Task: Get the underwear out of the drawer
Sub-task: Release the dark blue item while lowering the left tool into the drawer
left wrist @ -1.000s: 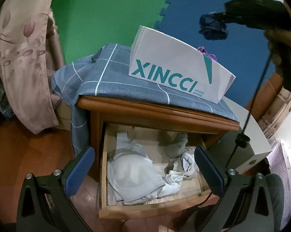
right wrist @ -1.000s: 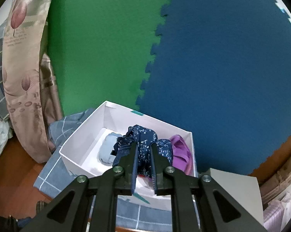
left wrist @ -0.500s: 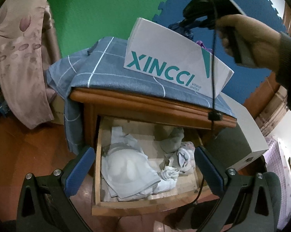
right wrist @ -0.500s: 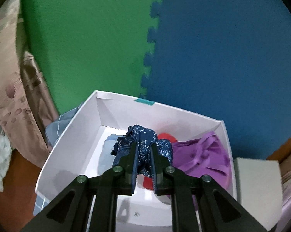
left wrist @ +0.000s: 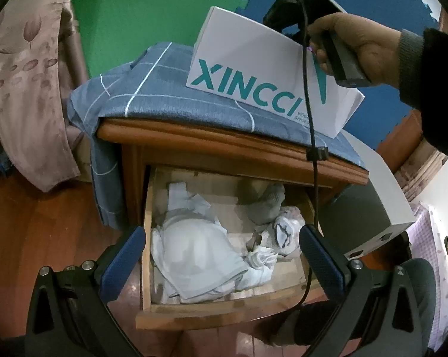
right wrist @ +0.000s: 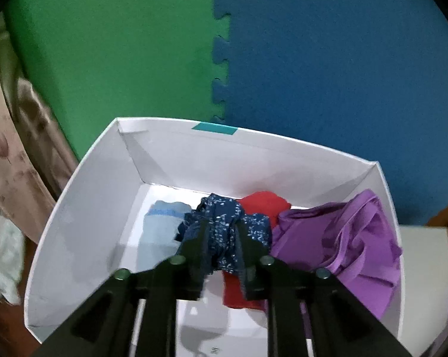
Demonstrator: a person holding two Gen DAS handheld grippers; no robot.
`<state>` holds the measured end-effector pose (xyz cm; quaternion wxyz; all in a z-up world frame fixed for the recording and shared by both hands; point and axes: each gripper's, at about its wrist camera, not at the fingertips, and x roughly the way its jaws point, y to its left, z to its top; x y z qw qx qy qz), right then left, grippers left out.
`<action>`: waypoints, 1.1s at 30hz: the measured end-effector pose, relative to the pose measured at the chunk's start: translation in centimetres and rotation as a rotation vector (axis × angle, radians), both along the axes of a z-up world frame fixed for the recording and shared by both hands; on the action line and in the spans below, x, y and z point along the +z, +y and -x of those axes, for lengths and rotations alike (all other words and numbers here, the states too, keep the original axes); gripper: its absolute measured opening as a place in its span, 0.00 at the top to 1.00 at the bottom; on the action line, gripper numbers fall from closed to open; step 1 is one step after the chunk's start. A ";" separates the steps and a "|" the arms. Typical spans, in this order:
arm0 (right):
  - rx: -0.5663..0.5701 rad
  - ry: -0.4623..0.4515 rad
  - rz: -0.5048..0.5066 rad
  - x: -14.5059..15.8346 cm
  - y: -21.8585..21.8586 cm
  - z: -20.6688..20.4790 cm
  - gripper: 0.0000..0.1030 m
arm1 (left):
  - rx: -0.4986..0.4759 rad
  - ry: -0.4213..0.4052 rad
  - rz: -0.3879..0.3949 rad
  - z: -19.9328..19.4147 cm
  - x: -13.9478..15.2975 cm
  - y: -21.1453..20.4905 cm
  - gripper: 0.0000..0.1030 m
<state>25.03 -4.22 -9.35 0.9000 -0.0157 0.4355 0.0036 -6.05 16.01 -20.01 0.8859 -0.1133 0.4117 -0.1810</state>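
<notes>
The left wrist view is given over to the open drawer (left wrist: 224, 303) of a wooden nightstand (left wrist: 224, 145), which the right wrist view does not show; the left gripper (left wrist: 221, 253) is held above the drawer front with its blue-padded fingers (left wrist: 125, 255) spread wide and nothing between them. White underwear (left wrist: 194, 255) is seen heaped in the drawer's left half, with grey and pale pieces (left wrist: 268, 205) bunched toward the right rear and bare wood showing between them. A white box (left wrist: 271, 74) is set on a blue checked cloth (left wrist: 152, 89) on the nightstand top. Its inside is shown only by the right wrist view: dark blue patterned underwear (right wrist: 224, 232) is pinched by the right gripper (right wrist: 221, 238) just above the box floor, between a light blue piece (right wrist: 164, 220) and red (right wrist: 265, 205) and purple ones (right wrist: 342, 244). Bare floor is left in the box's near left corner (right wrist: 84, 267).
</notes>
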 end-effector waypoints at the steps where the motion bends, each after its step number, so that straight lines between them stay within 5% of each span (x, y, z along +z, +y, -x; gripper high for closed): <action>1: 0.004 -0.034 -0.037 0.6 -0.3 0.6 0.76 | 0.004 0.001 -0.003 -0.1 -0.1 0.0 0.01; 5: 0.061 -0.174 -0.090 3.9 -1.0 4.6 0.55 | 0.026 0.022 -0.015 -0.3 -0.8 0.4 0.01; 9: 0.134 -0.343 -0.113 7.1 -3.2 13.3 0.43 | 0.049 0.032 -0.052 -0.6 -1.5 0.7 0.01; 14: 0.160 -0.452 0.068 4.8 -7.1 24.7 0.36 | 0.057 0.070 -0.100 -0.9 -3.1 0.7 0.01; 20: 0.095 -0.393 0.052 -4.4 -12.2 32.9 0.35 | -0.018 0.086 -0.194 -0.9 -5.4 -1.6 0.01; 23: 0.052 -0.280 -0.070 -8.4 -14.0 32.8 0.35 | -0.061 0.110 -0.236 -0.9 -6.5 -3.3 0.03; 33: 0.126 -0.237 -0.257 -9.2 -15.3 31.5 0.35 | -0.046 0.303 -0.464 -4.5 -10.7 -11.6 0.07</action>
